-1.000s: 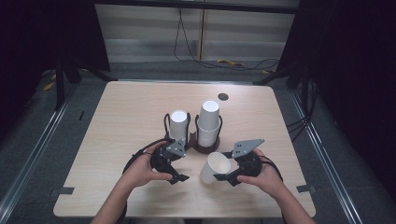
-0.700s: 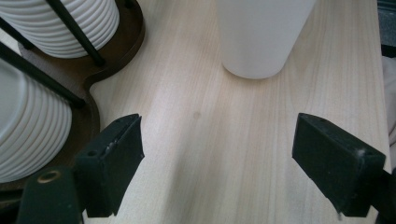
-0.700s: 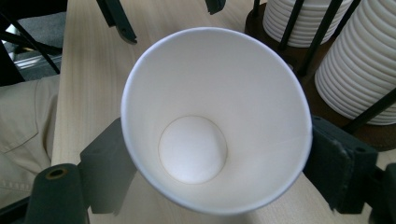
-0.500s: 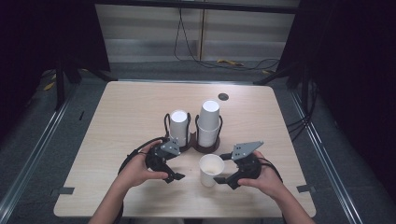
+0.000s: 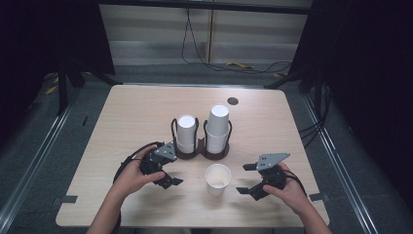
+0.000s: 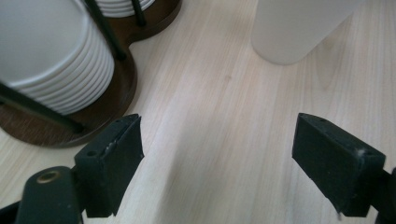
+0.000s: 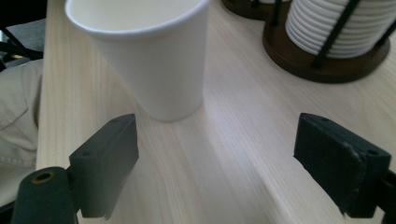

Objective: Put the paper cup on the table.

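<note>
**Single paper cup stands free between two open grippers**

Pale wood-grain table [image 5: 131,117] sits in a dark room, with grey floor and loose cables behind it. On the table's near half stands a white paper cup [image 5: 217,179], upright, mouth up, its rolled rim round and its wall tapering to a narrower base. Its inside is plain white and looks empty. No print, logo or writing can be made out on it from any side shown.

Just behind the cup is a dark wooden holder [image 5: 200,152] with black wire uprights, carrying two stacks of white cups turned mouth down; the right stack [image 5: 217,127] is taller than the left stack [image 5: 185,133].

To the cup's right, the right gripper [image 5: 247,179] has just been opening; its jaws now stand wide with only bare table between them, the cup apart and ahead. To the cup's left, the left gripper [image 5: 171,181] is also spread wide and holds nothing.
</note>
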`<act>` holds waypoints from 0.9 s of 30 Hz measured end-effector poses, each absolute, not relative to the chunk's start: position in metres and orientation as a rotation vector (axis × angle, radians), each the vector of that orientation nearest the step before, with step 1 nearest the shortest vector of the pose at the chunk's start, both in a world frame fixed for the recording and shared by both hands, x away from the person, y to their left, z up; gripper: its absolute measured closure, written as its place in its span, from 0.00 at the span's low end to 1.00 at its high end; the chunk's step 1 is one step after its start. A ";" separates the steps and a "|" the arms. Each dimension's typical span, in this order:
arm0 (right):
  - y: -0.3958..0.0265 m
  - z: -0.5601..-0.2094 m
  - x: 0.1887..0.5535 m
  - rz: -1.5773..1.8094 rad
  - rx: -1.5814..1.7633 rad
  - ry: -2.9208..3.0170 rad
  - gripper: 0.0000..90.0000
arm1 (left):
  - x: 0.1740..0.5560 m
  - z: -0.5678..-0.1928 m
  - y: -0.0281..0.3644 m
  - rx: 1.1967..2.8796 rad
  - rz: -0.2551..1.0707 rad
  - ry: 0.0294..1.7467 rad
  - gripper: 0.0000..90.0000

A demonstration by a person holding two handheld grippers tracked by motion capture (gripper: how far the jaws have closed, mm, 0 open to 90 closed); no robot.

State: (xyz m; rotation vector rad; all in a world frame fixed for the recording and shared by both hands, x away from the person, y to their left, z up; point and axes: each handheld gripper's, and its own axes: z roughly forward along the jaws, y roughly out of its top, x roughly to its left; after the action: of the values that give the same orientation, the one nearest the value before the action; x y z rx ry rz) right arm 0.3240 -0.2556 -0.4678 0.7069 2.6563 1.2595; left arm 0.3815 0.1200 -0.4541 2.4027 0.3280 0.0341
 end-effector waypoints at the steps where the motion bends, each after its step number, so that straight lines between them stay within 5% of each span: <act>1: -0.259 -0.469 0.324 1.257 0.720 2.652 0.15 | 0.383 -0.454 0.123 2.414 0.034 0.331 0.18; 27: -0.313 -0.487 0.314 1.167 0.905 2.538 0.15 | 0.394 -0.479 0.172 2.386 0.087 0.409 0.18</act>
State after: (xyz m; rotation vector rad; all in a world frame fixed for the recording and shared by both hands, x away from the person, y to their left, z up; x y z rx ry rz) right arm 0.3141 -0.3131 -0.4874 0.9053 2.5378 1.1673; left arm 0.3939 0.1723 -0.4794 2.3861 0.4091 0.0870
